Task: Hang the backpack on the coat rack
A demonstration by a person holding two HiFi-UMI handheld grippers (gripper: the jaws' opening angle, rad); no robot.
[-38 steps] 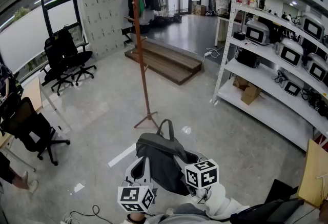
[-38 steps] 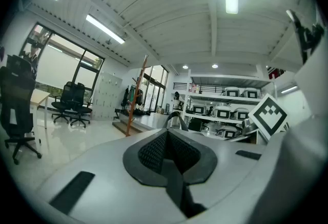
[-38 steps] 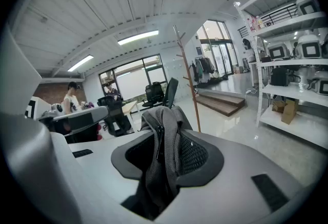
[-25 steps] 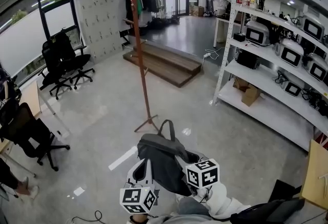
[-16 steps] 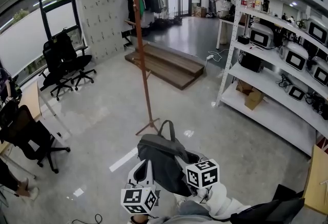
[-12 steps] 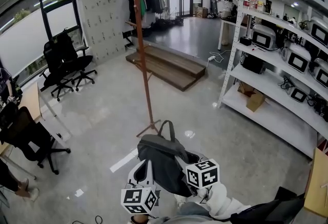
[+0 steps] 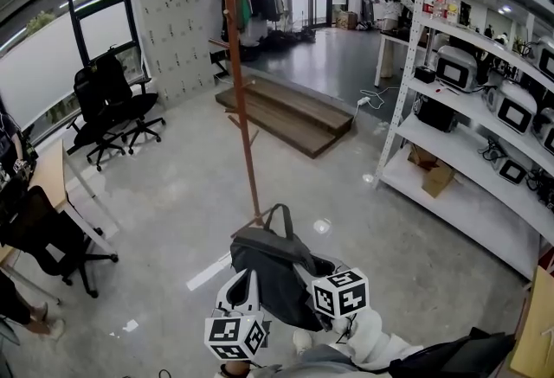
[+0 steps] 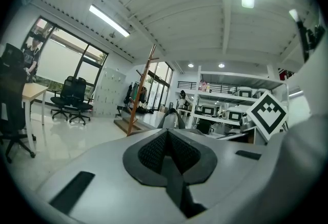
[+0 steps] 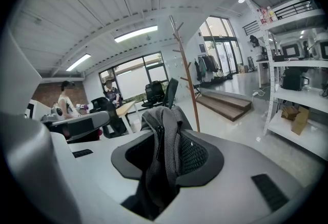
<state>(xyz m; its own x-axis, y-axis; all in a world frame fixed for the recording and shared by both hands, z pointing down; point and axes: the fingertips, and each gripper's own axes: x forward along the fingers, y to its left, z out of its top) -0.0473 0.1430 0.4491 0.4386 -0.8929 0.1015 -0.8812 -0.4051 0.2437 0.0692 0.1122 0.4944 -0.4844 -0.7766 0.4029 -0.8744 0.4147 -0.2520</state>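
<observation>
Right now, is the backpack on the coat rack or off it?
Off. The backpack is held in the right gripper, jaws pinching its fabric; the coat rack stands apart beyond it.

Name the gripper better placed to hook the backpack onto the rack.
Right, probably: right gripper clamps the backpack by a thick fold; the left gripper seems to pinch only a thin strap.

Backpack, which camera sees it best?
The head view: the whole grey backpack shows, handle up, short of the rack. The right gripper view shows only a bunched fold in the right claw. The left gripper view shows just its handle above the left claw.
</observation>
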